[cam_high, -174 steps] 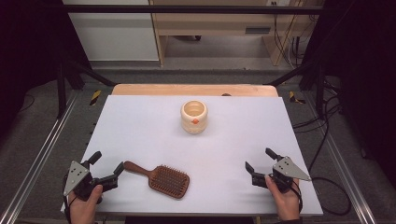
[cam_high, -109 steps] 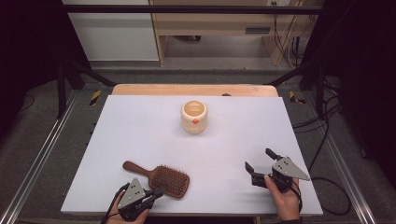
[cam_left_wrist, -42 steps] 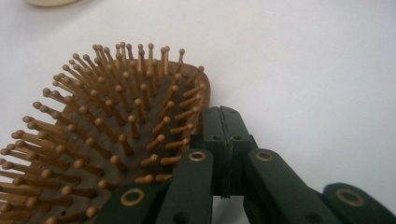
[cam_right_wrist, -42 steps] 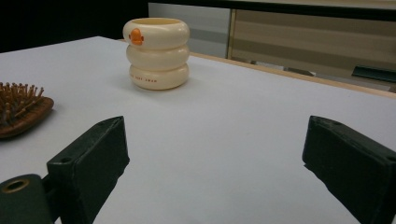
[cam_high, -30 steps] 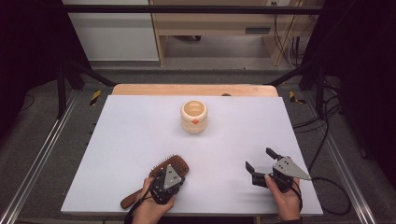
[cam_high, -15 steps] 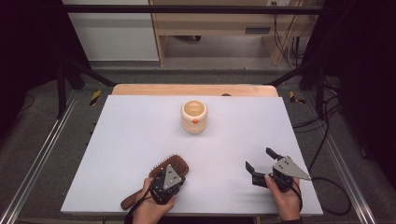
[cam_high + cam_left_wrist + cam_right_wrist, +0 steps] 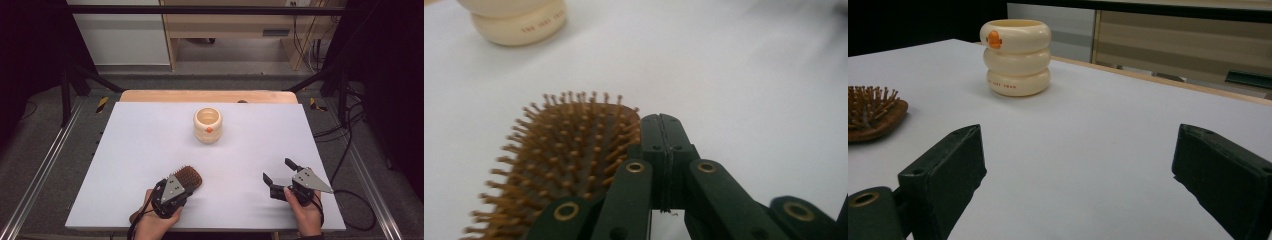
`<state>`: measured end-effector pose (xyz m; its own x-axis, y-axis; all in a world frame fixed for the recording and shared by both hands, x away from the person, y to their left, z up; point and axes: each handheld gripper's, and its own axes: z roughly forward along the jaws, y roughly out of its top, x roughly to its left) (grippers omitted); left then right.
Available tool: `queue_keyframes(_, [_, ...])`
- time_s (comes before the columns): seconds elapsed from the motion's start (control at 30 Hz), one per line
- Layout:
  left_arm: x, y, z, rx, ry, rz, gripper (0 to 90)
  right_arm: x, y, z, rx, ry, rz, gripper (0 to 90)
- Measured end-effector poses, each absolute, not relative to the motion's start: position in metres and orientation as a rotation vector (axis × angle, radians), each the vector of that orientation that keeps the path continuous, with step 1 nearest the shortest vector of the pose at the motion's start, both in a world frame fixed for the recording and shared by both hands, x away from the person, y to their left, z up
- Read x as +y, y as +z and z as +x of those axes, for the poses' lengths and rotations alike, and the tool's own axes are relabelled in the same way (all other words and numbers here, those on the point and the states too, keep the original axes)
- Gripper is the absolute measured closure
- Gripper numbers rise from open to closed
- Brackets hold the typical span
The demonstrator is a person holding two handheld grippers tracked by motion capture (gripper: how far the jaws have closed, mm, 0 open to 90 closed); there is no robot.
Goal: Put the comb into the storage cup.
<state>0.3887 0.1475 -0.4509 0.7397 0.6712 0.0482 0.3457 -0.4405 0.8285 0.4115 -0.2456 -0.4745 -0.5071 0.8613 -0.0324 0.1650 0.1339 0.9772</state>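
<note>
A brown wooden hairbrush (image 7: pixel 190 177) lies bristles up near the table's front edge, with its handle running back under the person's left hand. My left gripper (image 7: pixel 186 192) sits over the brush's neck. In the left gripper view its jaws (image 7: pixel 661 120) are shut against each other with nothing between them, and the brush head (image 7: pixel 569 150) lies just to their left. A cream ringed cup (image 7: pixel 207 125) with an orange mark stands upright at the table's middle back. My right gripper (image 7: pixel 276 169) rests at the front right, open and empty (image 7: pixel 1080 145), pointing towards the cup (image 7: pixel 1015 57).
The white tabletop (image 7: pixel 125 150) has a wooden strip along its far edge. Metal rails run down both sides, and cables lie on the floor at the right. A cabinet and dark frame posts stand beyond the table.
My left gripper went from the front left corner to the brush, and the brush swung round so its head points away. Over the last second the left gripper shifted slightly. The right gripper stayed still.
</note>
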Motion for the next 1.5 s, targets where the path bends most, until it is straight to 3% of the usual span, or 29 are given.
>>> queue_keyframes(0.47, [0.195, -0.433, 0.388, 0.85, 0.559, 1.996, 88.1, -0.245, -0.475, 0.412, 1.789, 1.412, 0.987, 7.0])
queue_keyframes(0.67, [0.208, -0.429, 0.386, 0.892, 0.621, 1.987, 59.7, -0.245, -0.475, 0.412, 1.788, 1.413, 0.988, 6.9])
queue_keyframes(0.83, [0.219, -0.427, 0.389, 0.952, 0.565, 1.989, 34.3, -0.245, -0.475, 0.412, 1.789, 1.409, 0.991, 6.9])
queue_keyframes(1.03, [0.223, -0.426, 0.391, 0.996, 0.481, 1.99, 15.9, -0.245, -0.475, 0.412, 1.787, 1.411, 0.993, 6.9])
queue_keyframes(1.23, [0.22, -0.424, 0.392, 0.979, 0.453, 2.054, 8.6, -0.246, -0.475, 0.412, 1.784, 1.414, 0.997, 6.8])
queue_keyframes(1.5, [0.217, -0.424, 0.395, 0.973, 0.44, 2.146, 8.0, -0.246, -0.475, 0.412, 1.784, 1.414, 0.998, 6.8])
